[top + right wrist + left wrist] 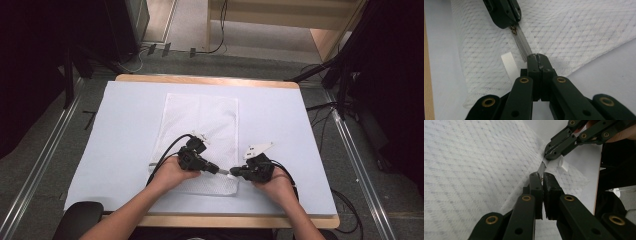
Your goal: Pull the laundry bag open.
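A white mesh bag [197, 127] lies flat on the pale blue table cover [280, 130]. Its zipper [522, 44] runs along the near edge toward the right corner. My left gripper [218, 170] is shut on the small brass zipper pull [513, 29], with its jaws pressed together in the left gripper view [540, 176]. Facing it, my right gripper [233, 172] is shut on the end of the zipper tape [543, 166] at the bag's corner, jaws tight [537, 57]. A white ribbed tab [509, 63] sticks out beside that corner.
The table's wooden front edge [240, 221] runs just below both hands. Cables trail from each gripper. A dark chair arm [80, 217] sits at the lower left. Metal floor rails [45, 160] flank the table, and pale wooden furniture [280, 20] stands beyond it.
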`<state>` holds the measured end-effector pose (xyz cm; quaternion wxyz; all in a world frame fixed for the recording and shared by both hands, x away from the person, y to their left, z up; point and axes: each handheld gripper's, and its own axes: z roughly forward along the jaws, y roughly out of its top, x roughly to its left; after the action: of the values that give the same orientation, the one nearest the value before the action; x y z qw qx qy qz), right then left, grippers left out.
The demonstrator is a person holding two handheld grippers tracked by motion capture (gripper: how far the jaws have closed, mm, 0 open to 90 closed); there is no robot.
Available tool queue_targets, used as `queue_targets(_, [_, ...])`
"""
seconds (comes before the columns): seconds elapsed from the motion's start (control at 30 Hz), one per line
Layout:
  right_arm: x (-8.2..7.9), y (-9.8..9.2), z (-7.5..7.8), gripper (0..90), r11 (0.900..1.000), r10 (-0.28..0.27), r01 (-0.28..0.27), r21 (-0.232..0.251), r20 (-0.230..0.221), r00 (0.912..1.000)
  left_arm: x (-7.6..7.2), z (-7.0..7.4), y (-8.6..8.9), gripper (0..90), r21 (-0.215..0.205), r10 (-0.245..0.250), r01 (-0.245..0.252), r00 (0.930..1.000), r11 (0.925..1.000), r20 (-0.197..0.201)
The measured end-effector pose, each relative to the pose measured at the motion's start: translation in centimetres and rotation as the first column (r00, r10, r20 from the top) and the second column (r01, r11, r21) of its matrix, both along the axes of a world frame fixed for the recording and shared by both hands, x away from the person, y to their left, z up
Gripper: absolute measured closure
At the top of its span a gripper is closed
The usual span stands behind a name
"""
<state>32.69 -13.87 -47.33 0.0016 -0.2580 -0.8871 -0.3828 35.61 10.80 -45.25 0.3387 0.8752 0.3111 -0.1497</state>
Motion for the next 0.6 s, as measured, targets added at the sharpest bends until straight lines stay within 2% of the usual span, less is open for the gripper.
queue_targets(0.13, [0.0,-0.1,-0.1,90.0,1.000,0.007,-0.007,0.005,0.008,0.9999,0.2,0.1,0.5,87.9,0.004,0.003,-0.002,0.9999,1.0000,-0.013])
queue_targets(0.4, [-0.1,-0.2,-0.1,90.0,1.000,0.006,-0.006,0.011,0.011,0.9999,0.4,0.6,1.9,87.9,0.020,0.013,-0.013,0.9998,0.9997,-0.014])
queue_targets(0.6, [-0.1,-0.2,-0.1,90.0,1.000,0.011,-0.012,0.010,0.016,0.9998,0.3,1.0,3.7,87.9,0.037,0.029,-0.028,0.9996,0.9989,-0.007])
